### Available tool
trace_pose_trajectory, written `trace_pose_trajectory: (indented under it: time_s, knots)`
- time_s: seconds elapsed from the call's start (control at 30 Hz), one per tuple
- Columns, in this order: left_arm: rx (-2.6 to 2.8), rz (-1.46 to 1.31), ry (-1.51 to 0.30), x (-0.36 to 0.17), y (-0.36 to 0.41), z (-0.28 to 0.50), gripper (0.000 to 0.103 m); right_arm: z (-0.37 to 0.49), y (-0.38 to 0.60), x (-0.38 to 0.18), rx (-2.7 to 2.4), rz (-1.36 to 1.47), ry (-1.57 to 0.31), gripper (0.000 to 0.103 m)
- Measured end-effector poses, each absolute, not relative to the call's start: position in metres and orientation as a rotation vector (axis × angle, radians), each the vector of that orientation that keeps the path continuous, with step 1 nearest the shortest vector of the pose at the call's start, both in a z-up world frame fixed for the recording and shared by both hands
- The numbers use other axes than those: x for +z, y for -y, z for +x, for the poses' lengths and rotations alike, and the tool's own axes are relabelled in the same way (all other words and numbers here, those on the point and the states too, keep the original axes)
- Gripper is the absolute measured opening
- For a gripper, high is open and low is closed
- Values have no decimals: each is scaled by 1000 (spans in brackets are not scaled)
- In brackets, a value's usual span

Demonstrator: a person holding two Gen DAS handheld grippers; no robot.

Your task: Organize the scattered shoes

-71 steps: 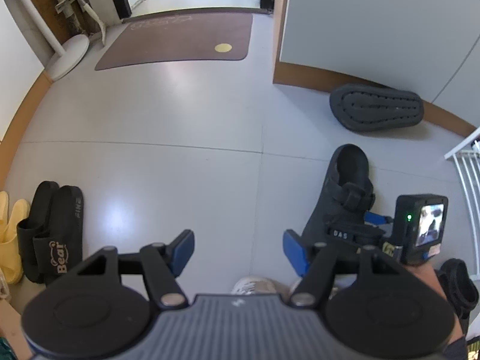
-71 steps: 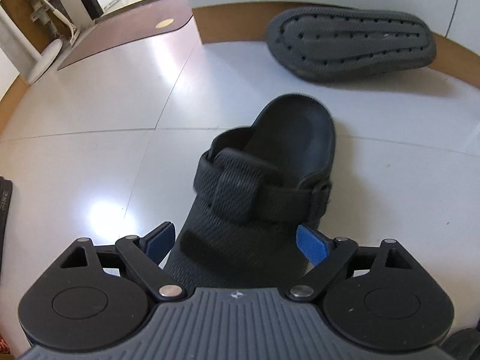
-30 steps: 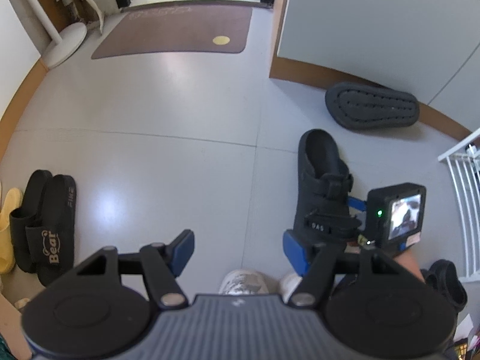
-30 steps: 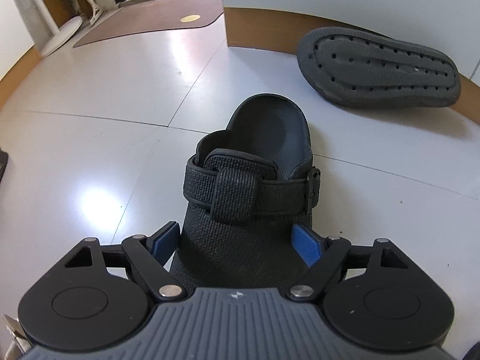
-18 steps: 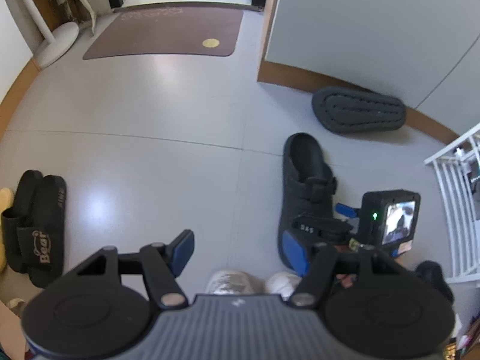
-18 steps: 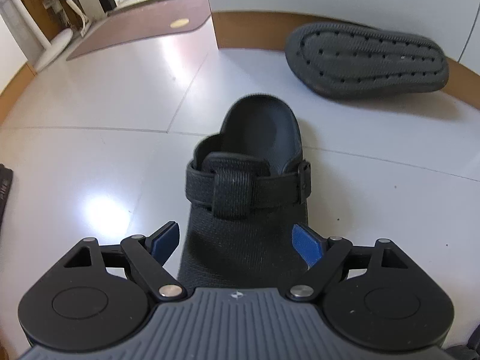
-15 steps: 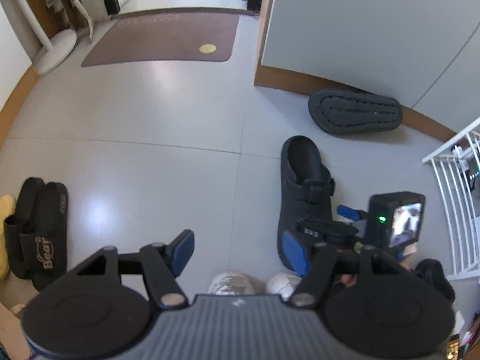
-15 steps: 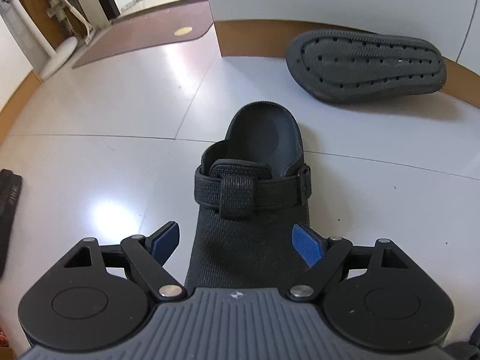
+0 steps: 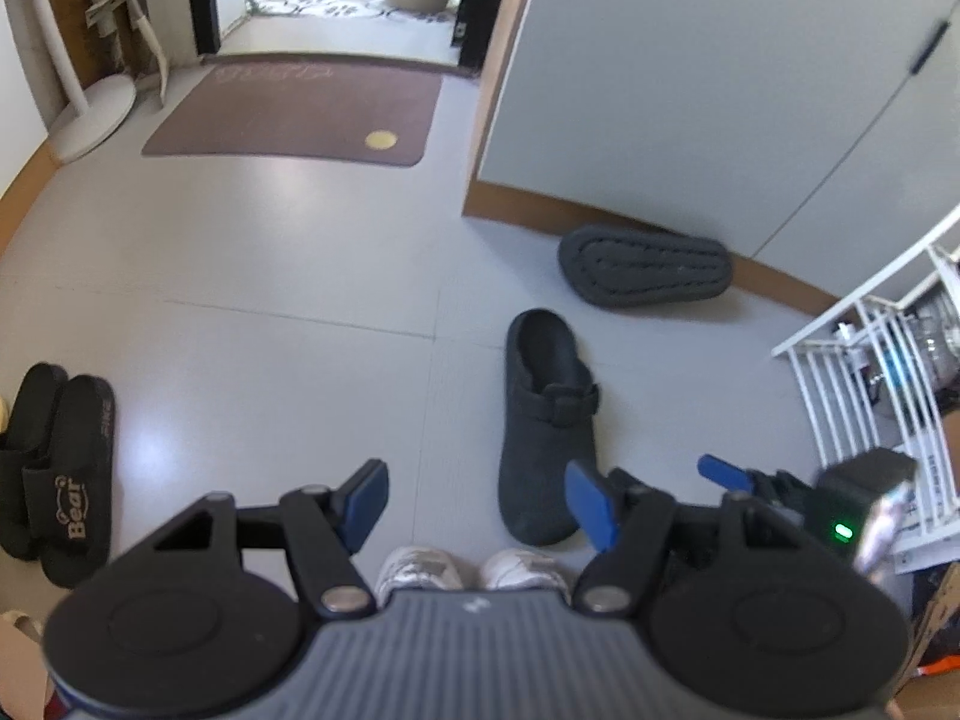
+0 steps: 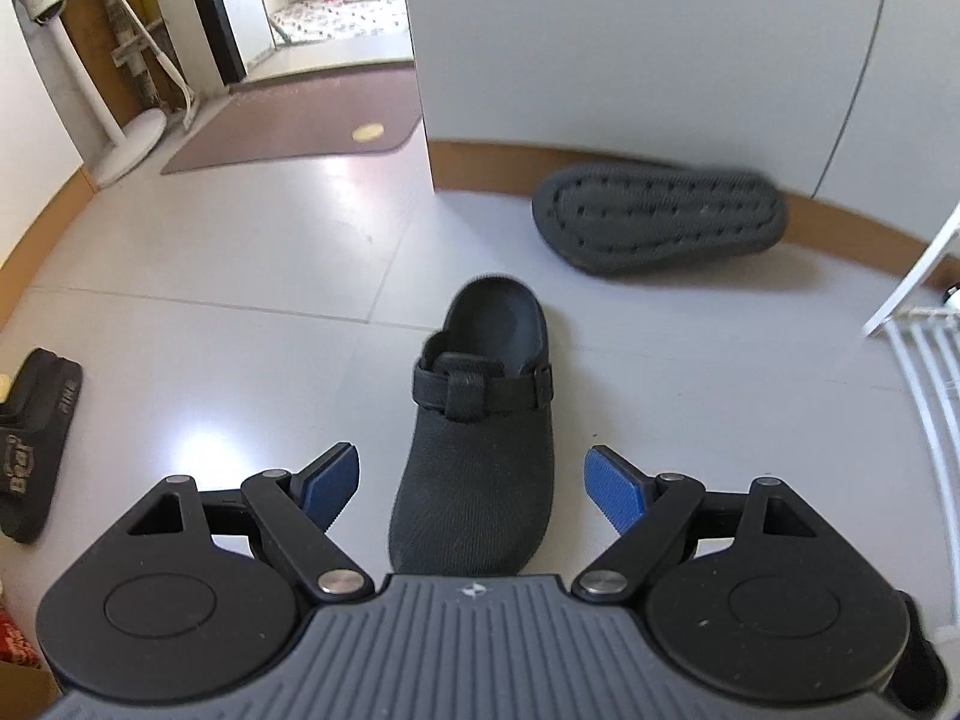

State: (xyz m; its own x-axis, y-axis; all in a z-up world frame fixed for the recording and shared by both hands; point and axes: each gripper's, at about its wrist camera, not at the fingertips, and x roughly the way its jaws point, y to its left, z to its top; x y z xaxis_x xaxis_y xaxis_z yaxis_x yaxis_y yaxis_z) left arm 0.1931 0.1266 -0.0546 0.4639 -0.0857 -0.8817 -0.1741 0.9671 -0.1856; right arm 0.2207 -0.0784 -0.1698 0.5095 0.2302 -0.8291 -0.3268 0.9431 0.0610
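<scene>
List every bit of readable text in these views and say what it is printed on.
"Bear": strap of the nearer black slide sandal, left wrist view.
Side lettering on that sandal's sole: too blurred to read.
Lettering along the brown doormat top edge: too faint to read.
Small emblem on each hand-held gripper body: a symbol, not text.

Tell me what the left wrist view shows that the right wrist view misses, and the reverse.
Left wrist only: the person's white shoes, the right hand-held gripper from the side, open beside the clog, and the left hand-held gripper, open and empty.
Right wrist only: the open fingers seen from behind, with the clog between them in the picture but untouched.
Both: the clog upright, the overturned slipper sole-up against the baseboard, the black slides, the brown mat and the white rack.
</scene>
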Motion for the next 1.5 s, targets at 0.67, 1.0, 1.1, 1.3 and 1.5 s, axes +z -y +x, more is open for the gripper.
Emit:
trace_pose_trajectory:
  time_s: [0.67, 1.0, 1.1, 1.3, 1.5]
  knots:
    - [-75, -194, -1024, -31, -95, 121, 76, 79, 158, 4, 203, 17, -880, 91]
    - [-15, -127, -1005, -32, -116, 95, 77, 27, 170, 57, 143, -133, -823, 91]
    - [2, -135, -1005, -31, -123, 89, 77, 16, 170, 75, 131, -164, -801, 91]
    - [7, -163, -953, -17, -122, 84, 77, 1, 171, 107, 137, -178, -772, 91]
    - [-14, -139, -921, -13, -108, 86, 77, -5, 184, 118, 150, -123, -757, 91]
